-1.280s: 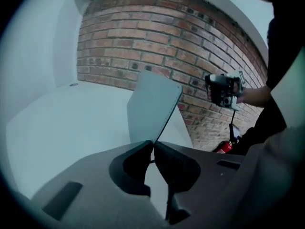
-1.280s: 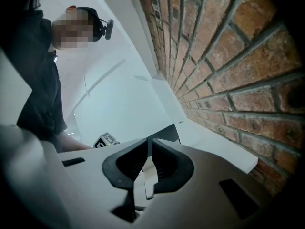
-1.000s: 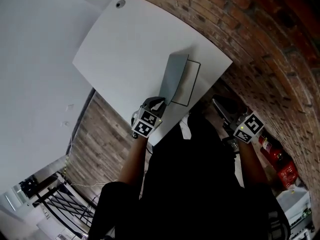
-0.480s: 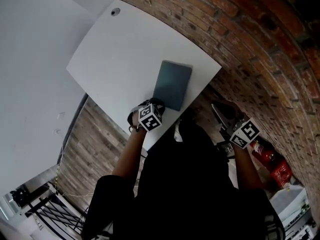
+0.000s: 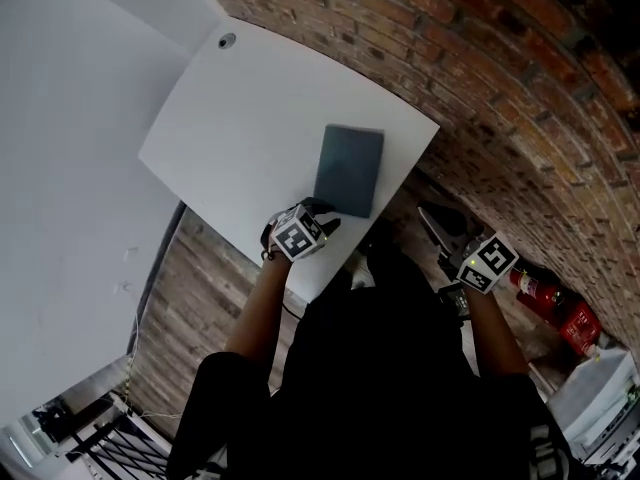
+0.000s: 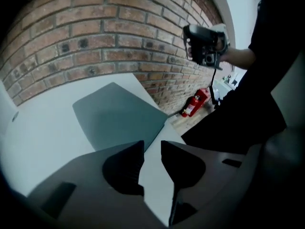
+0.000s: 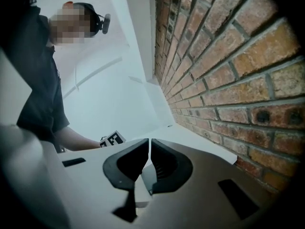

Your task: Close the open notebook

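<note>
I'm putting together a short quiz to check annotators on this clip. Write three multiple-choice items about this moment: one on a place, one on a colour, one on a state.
1. Where does the notebook lie?
A. On the white table, near the edge by the brick wall
B. On the wooden floor
C. On a shelf

2. What colour is the notebook's cover?
A. Red
B. Yellow
C. Grey-blue

3. What state is the notebook in?
A. Open flat, pages showing
B. Closed, lying flat
C. Standing upright on its edge

Answers:
1 A: the head view shows it on the tabletop, close to the edge by the wall.
2 C: the head view and the left gripper view both show a grey-blue cover.
3 B: only the cover shows and no pages are in sight.
</note>
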`<move>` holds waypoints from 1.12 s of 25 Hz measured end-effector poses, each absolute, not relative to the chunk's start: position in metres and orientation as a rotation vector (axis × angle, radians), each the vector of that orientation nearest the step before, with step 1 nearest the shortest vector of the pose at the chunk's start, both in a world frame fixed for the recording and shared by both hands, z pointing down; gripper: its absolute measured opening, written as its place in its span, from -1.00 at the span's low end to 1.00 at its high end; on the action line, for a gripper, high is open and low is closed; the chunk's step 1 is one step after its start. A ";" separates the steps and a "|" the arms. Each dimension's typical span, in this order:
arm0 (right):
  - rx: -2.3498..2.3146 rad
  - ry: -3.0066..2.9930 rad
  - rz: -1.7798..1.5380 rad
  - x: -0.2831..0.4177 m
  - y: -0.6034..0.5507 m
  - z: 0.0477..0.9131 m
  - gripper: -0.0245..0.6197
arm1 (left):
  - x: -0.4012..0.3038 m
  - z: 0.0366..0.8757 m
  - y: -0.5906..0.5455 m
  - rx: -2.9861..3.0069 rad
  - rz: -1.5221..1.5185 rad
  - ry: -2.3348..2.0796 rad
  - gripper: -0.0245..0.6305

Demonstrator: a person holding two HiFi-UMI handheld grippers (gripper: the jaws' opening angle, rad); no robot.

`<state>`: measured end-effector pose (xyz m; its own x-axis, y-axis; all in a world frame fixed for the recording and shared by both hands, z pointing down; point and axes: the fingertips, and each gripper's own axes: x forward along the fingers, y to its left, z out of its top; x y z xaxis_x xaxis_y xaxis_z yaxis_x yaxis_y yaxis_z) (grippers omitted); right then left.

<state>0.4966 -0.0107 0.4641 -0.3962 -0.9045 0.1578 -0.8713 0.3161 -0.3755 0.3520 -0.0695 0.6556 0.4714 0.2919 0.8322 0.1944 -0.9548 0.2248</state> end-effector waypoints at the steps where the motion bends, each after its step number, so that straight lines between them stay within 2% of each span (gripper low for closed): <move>1: -1.684 2.484 -0.613 0.492 -0.011 0.461 -0.86 | 0.354 0.643 -0.071 2.641 1.396 0.424 -0.58; 3: -1.691 2.496 -0.572 0.482 -0.013 0.453 -0.86 | 0.357 0.614 -0.078 2.694 1.155 0.402 -0.59; 7: -1.727 2.517 -0.416 0.457 -0.015 0.421 -0.88 | 0.344 0.542 -0.100 2.759 0.727 0.325 -0.80; 13: -1.786 2.531 -0.171 0.396 0.005 0.360 -0.89 | 0.273 0.415 -0.118 2.818 0.161 0.307 -0.88; 22: -1.925 2.520 0.209 0.291 0.075 0.285 -0.90 | 0.154 0.315 -0.099 2.864 -0.340 0.377 -0.87; 28: -2.060 2.444 0.213 0.256 0.140 0.279 -0.90 | 0.119 0.312 -0.063 2.856 -0.380 0.447 -0.87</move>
<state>0.2561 0.1397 0.2792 -0.1717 -0.9844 -0.0379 -0.9761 0.1648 0.1415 0.1187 -0.0626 0.3115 0.9201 0.2673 -0.2863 0.3258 -0.9281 0.1803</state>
